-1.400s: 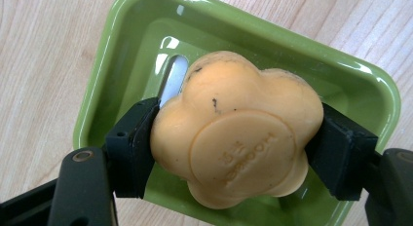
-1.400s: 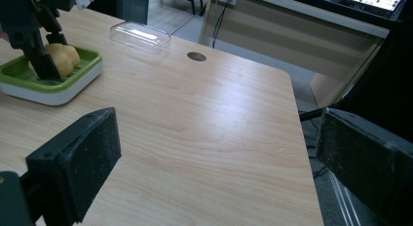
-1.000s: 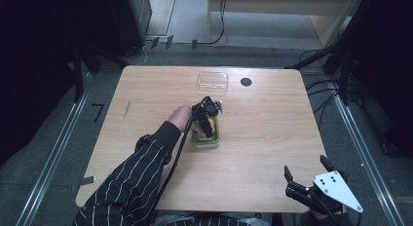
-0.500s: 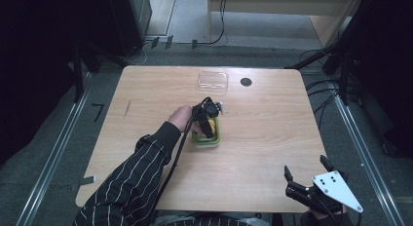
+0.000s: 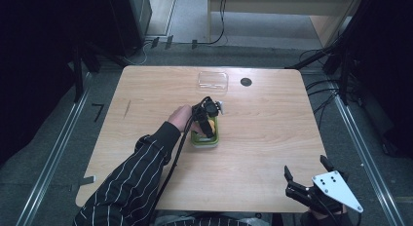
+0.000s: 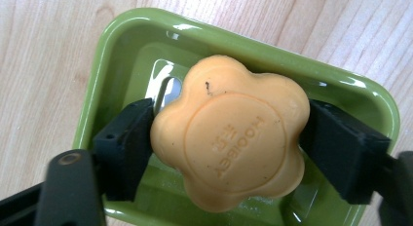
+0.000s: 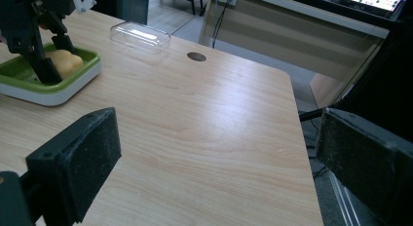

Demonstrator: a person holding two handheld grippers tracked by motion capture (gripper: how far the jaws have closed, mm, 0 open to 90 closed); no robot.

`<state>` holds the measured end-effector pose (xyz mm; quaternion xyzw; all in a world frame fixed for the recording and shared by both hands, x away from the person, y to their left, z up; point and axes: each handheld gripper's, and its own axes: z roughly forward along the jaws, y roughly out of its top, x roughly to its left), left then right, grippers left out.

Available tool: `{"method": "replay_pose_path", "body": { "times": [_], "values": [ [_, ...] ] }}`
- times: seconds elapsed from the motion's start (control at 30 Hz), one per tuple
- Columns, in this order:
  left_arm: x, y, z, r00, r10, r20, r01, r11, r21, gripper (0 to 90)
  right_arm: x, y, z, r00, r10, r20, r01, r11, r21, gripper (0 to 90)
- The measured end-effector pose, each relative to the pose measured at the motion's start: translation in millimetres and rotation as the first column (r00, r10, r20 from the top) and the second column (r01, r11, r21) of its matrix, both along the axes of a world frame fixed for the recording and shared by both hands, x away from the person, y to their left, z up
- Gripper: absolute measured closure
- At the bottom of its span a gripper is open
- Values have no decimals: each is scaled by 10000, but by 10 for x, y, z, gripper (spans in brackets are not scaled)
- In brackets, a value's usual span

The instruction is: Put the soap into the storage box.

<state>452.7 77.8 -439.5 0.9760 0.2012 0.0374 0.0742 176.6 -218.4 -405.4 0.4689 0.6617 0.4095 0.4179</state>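
Note:
An orange flower-shaped soap [image 6: 229,138] sits between the two black pads of my left gripper [image 6: 229,145], which is shut on it. The soap is inside a green soap dish [image 6: 122,46] with a white base. From above, the left gripper [image 5: 207,122] stands over the dish [image 5: 204,140] at the table's middle, held by a hand with a striped sleeve. The right gripper view shows that soap [image 7: 65,60] low in the dish [image 7: 73,82], held by the left gripper's fingers [image 7: 46,67]. My right gripper [image 5: 306,166] is open at the table's near right corner, nothing between its pads [image 7: 83,158].
A clear plastic lid [image 5: 213,80] lies at the table's far side, beyond the dish. A small black round hole [image 5: 246,82] is to its right. Bare wood spans the table's right half [image 5: 272,133]. Dark floor and cables surround the table.

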Motion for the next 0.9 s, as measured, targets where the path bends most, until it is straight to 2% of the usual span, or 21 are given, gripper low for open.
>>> {"method": "replay_pose_path", "body": {
  "times": [0.13, 0.4, 0.6, 0.9],
  "values": [
    [-5, 8, 28, 9998, 171, 76, -171, 9998, -49, 137, 0, -1, 0, 10000, -6, 12, 6, 10000, 0, 32],
    [-10, 37, 98, 9989, 450, 149, -448, 9988, -179, 99, -2, -1, 0, 10000, -21, -6, 22, 10000, 73, 32],
    [-49, 46, 158, 9983, 532, 242, -531, 9986, -49, 77, 3, 3, 1, 10000, -15, -5, 15, 10000, 88, 32],
    [-117, 127, 232, 9946, 1012, 246, -1014, 9948, 101, 53, 26, 19, 2, 10000, 71, 15, -72, 9999, 75, 32]
  ]
}}
